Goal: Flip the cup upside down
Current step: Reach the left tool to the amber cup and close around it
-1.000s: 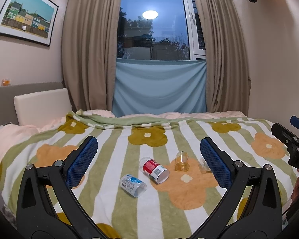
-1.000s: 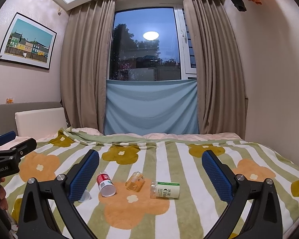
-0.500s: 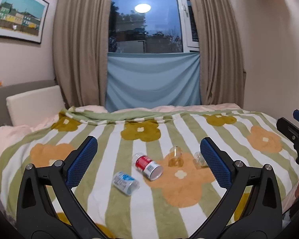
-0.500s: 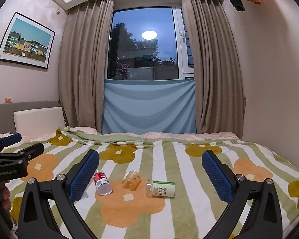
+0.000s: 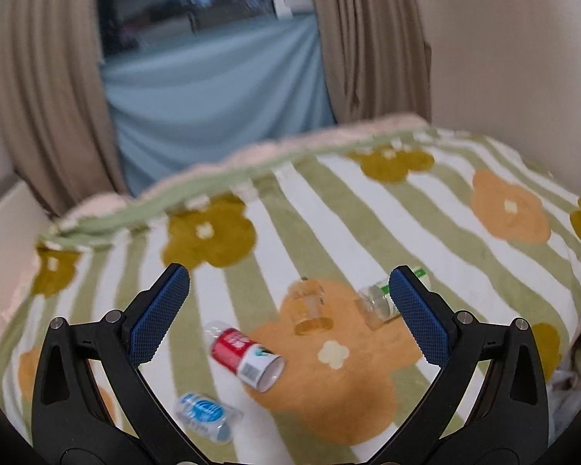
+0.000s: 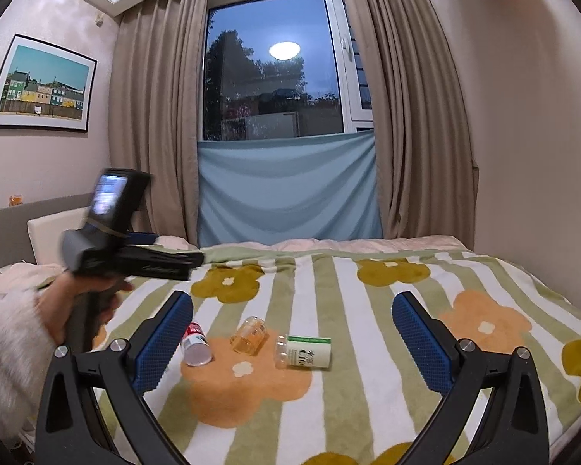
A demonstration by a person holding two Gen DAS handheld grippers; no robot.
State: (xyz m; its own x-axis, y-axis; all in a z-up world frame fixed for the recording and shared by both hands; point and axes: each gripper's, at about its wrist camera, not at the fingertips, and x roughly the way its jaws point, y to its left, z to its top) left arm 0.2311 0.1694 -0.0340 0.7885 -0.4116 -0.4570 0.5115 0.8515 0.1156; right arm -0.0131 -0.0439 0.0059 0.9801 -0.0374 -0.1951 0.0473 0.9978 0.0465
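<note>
Both claws stood wide apart with nothing between their blue pads: the left claw point(image 5: 288, 312) hung above the bed point(image 5: 464, 255), and the right claw point(image 6: 292, 341) hovered farther back over the near edge. The cup point(image 5: 309, 306), a small clear amber tumbler, lay on its side on the orange flower point(image 5: 341, 395) of the blanket, near that flower's far edge; its mouth seemed to point toward the left wrist camera. To do this step well, I judged the left claw should come down with the cup centred between the pads, close across the smooth wall around its middle, lift it off the soft blanket, then turn it mouth-down and set it on a flat part of the flower, since plush bedding could tip it. Counted: one cup; three containers lying on their sides, a red-labelled can point(image 5: 248, 354) at the flower's left edge, a blue-labelled bottle point(image 5: 205, 416) left of the flower, and a green-labelled bottle point(image 6: 306, 352) at its far right edge; two claws.
</note>
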